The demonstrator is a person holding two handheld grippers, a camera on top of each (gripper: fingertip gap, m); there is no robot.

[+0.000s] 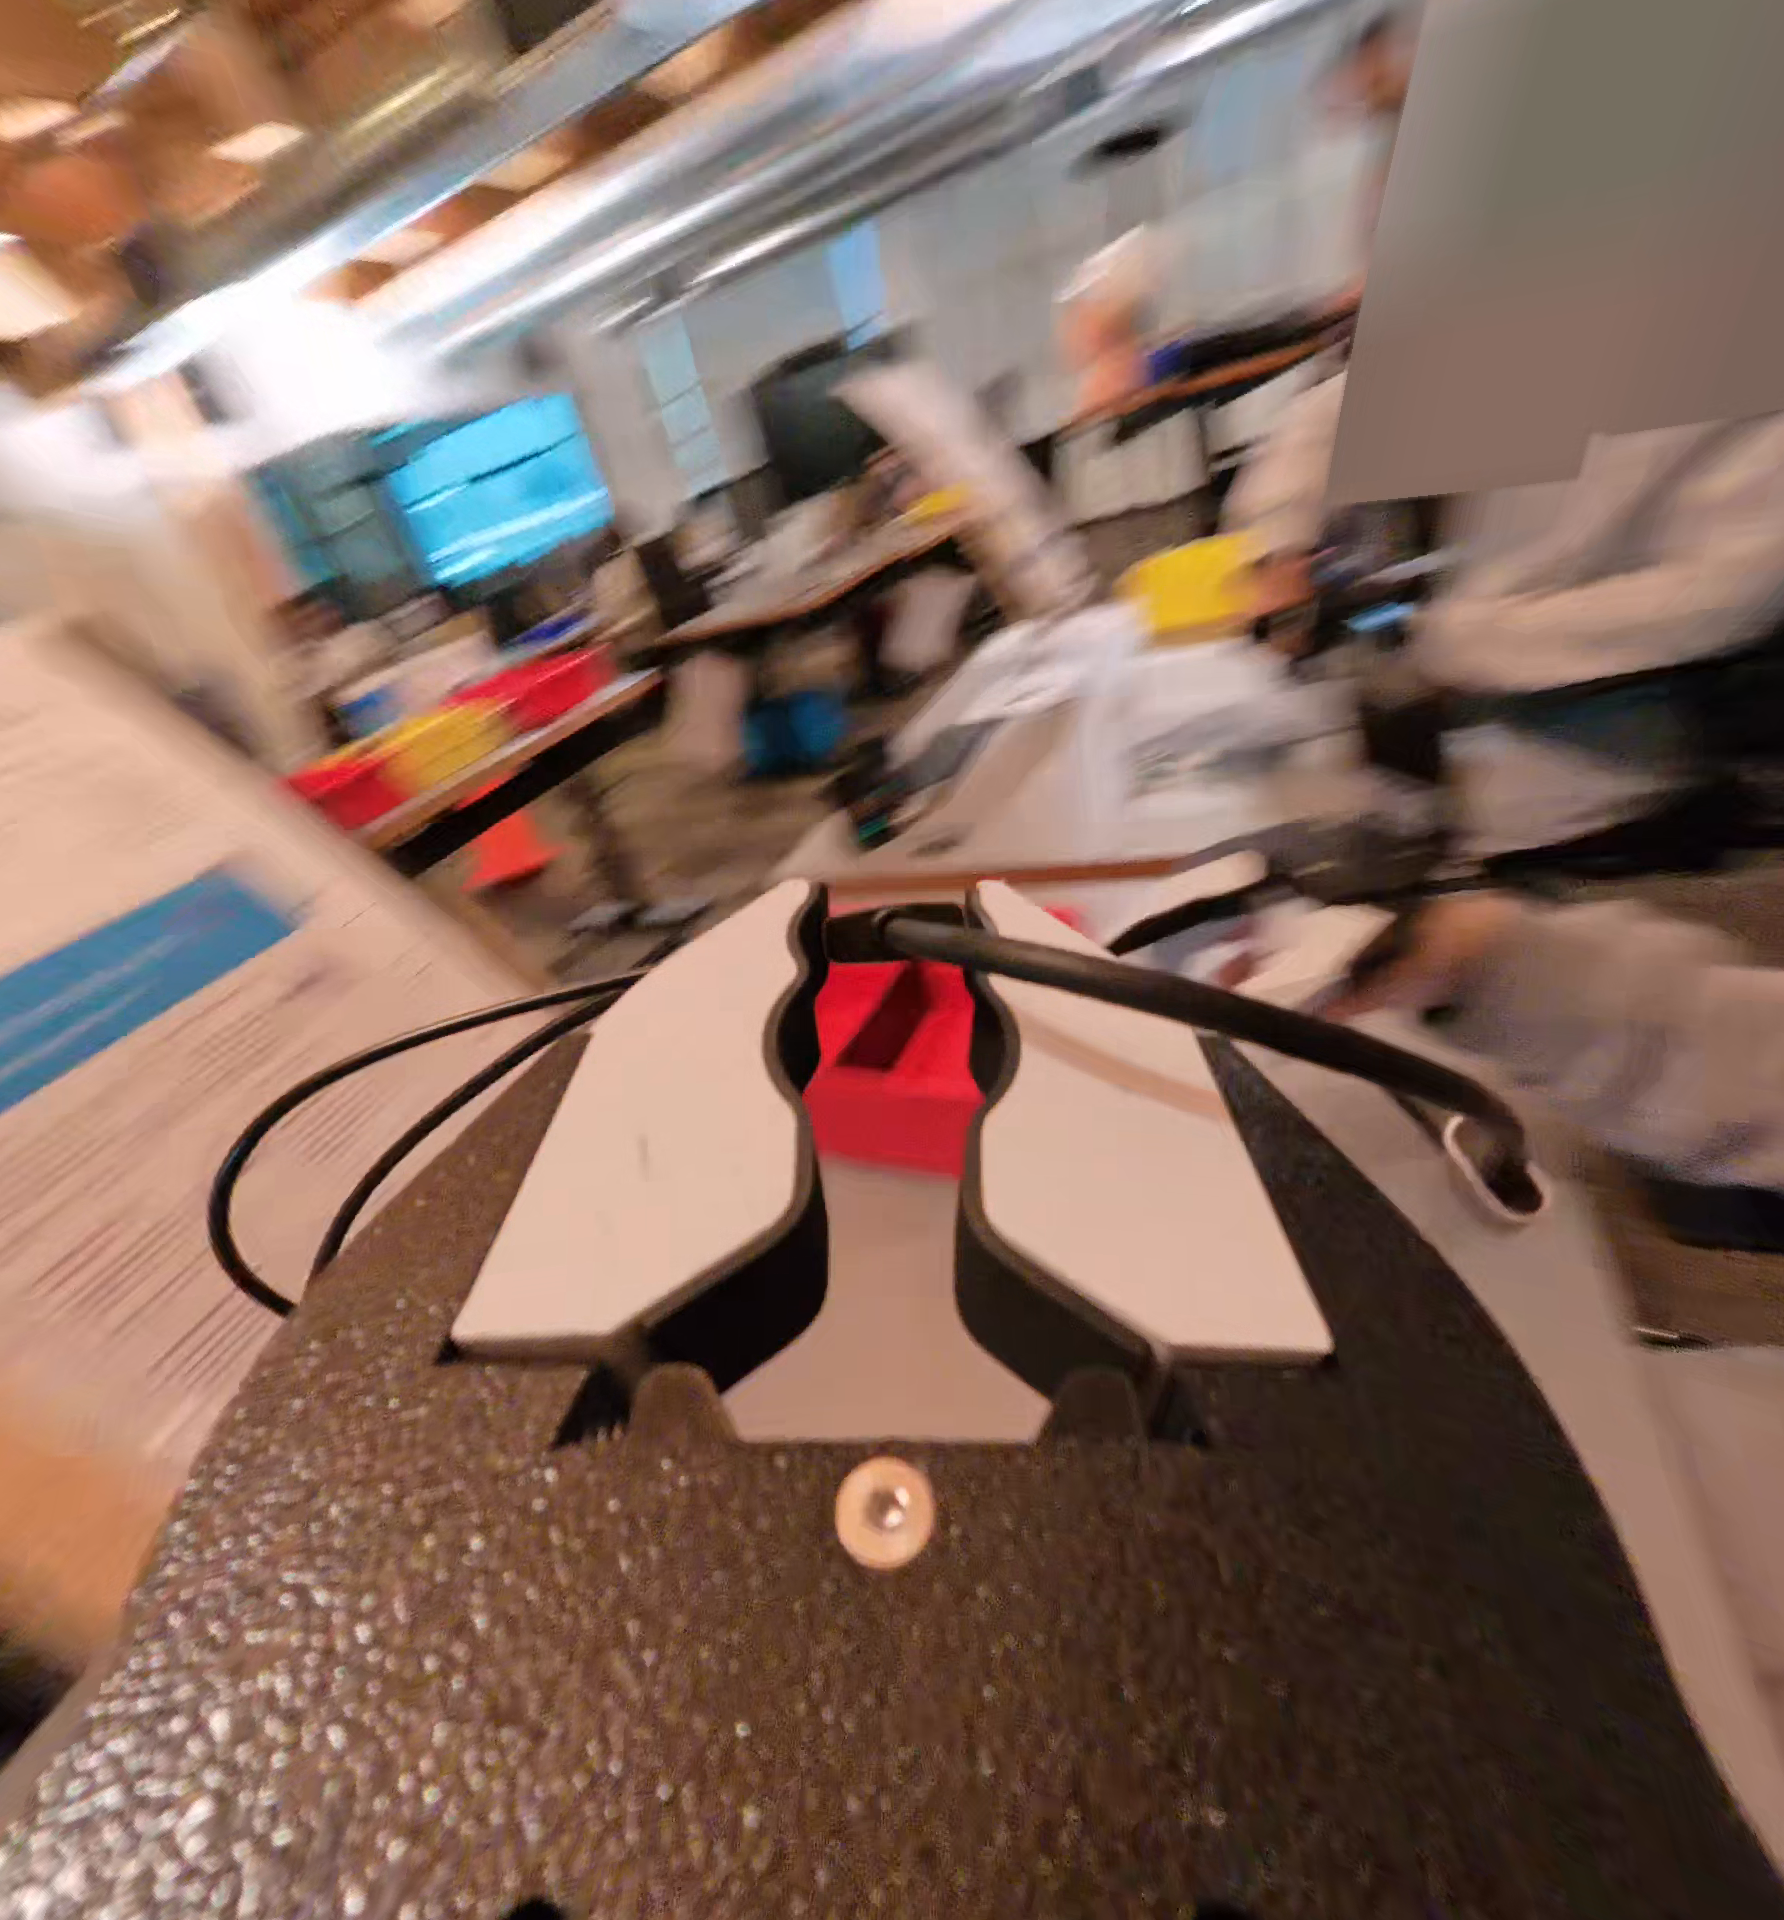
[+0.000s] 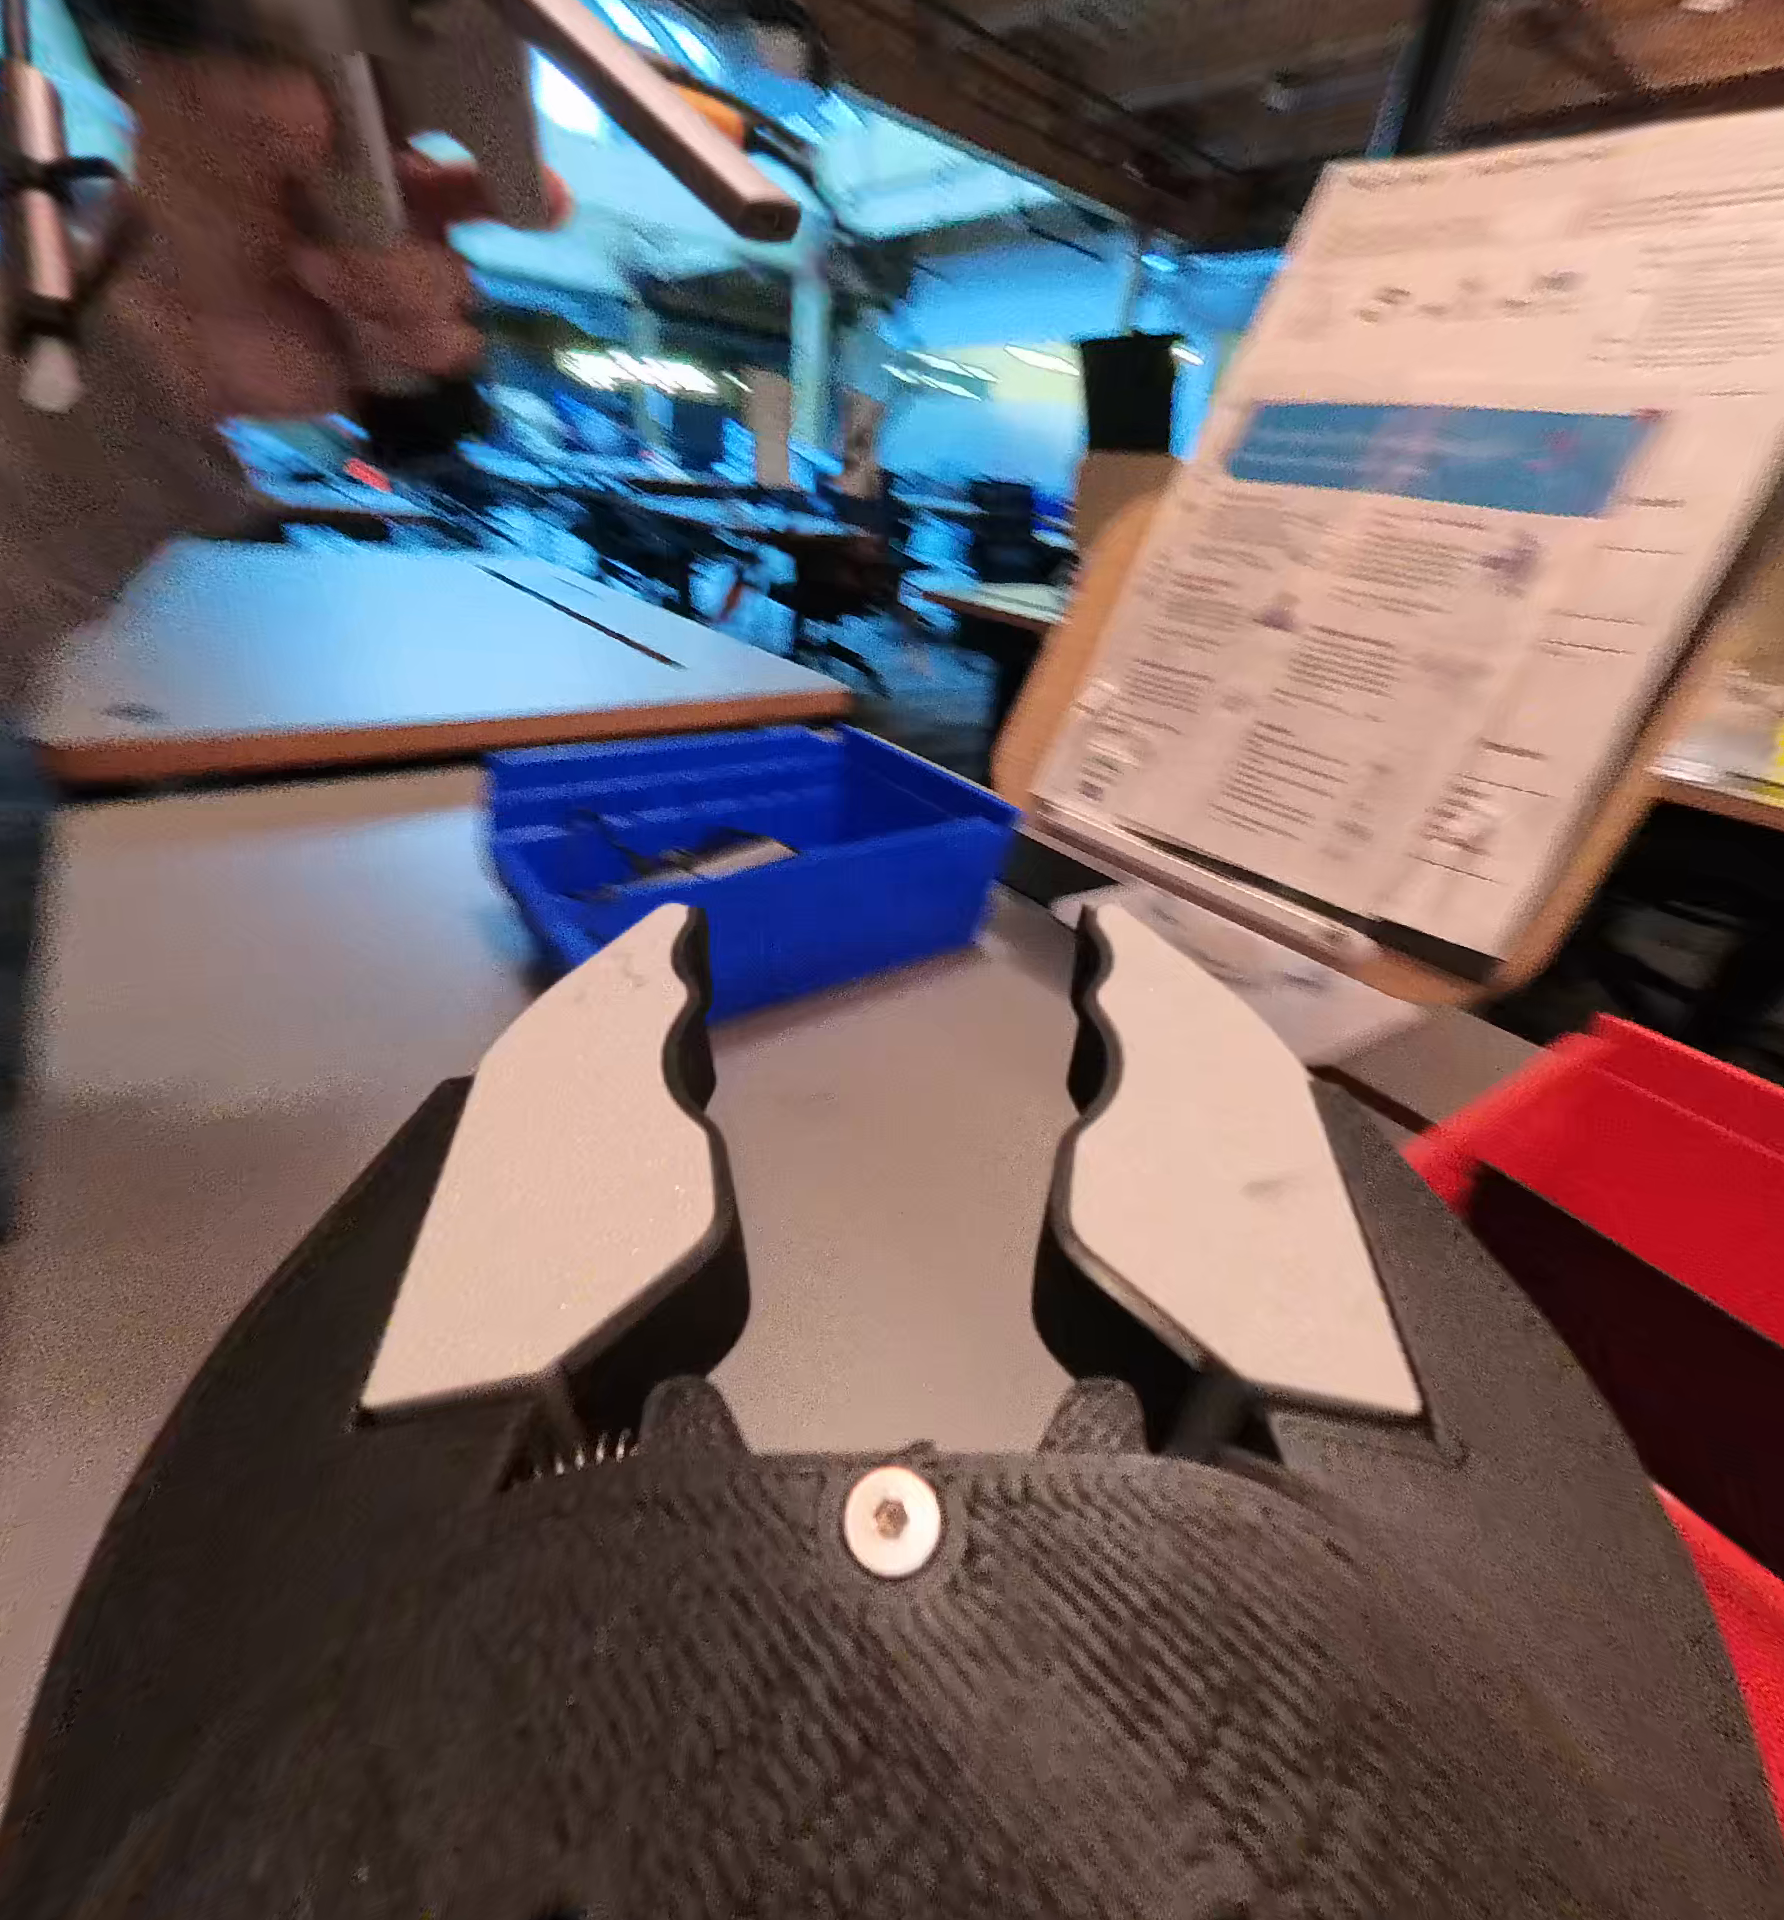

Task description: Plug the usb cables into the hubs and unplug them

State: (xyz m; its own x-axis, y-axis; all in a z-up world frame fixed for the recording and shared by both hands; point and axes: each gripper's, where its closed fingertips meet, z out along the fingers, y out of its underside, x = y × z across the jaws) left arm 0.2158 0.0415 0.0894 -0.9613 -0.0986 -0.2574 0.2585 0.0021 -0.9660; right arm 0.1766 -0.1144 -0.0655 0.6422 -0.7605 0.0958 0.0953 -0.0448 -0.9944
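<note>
While grey bench point(image 2: 244, 987) lies bare at lower left before the blue plastic bin point(image 2: 763, 883) and red plastic bin point(image 2: 1646, 1195) at right, the right claw point(image 2: 888, 956) gapes wide, holding nothing. At frame centre the left claw point(image 1: 893, 914), raised and tilted, pinches the black USB cable point(image 1: 1179, 1003) by its plug.
</note>
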